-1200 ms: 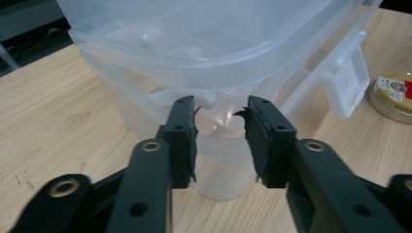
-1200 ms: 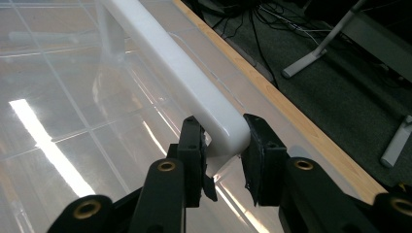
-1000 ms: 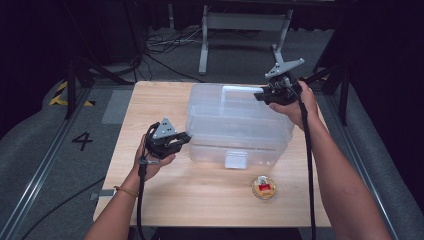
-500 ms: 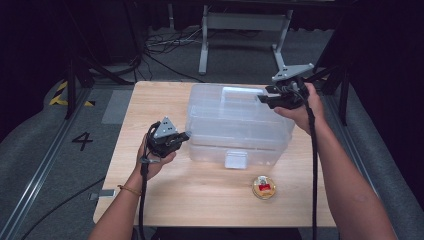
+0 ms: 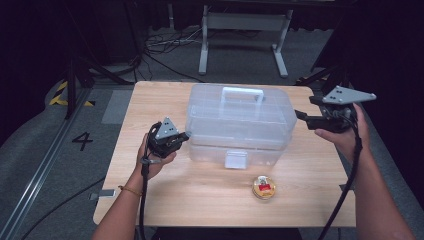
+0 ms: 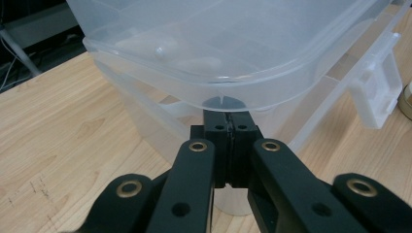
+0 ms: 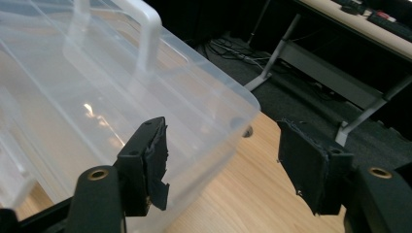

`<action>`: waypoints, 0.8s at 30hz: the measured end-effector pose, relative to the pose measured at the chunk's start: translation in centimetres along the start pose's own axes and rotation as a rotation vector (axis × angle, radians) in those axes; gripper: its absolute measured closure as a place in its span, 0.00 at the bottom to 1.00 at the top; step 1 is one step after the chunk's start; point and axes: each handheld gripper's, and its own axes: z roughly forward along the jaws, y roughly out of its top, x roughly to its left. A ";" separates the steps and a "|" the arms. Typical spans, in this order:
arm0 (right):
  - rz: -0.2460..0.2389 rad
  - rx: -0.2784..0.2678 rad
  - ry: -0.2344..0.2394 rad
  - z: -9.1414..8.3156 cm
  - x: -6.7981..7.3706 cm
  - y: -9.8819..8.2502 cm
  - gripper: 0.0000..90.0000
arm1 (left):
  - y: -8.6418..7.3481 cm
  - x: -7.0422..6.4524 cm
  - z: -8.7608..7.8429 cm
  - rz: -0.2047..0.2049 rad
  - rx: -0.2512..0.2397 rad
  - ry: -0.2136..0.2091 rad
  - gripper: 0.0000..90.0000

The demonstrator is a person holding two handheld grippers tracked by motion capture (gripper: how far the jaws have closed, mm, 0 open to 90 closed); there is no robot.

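A clear plastic box [image 5: 239, 125] with a white handle [image 5: 242, 93] stands in the middle of the wooden table [image 5: 150, 100]. The left gripper [image 5: 184, 136] has its jaws pressed together under the lid's rim at the box's left end. The right gripper [image 5: 301, 116] hangs past the table's right edge, its jaws just opened, nothing between them. A small round tin [image 5: 263, 188] sits near the table's front edge.

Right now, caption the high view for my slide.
Left gripper shut against clear storage box; right gripper open beside it.
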 end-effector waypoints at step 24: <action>-0.008 0.066 0.107 2.0 1.8 -9.6 0.38 | 0.2 -0.2 0.0 0.005 -0.041 0.016 1.00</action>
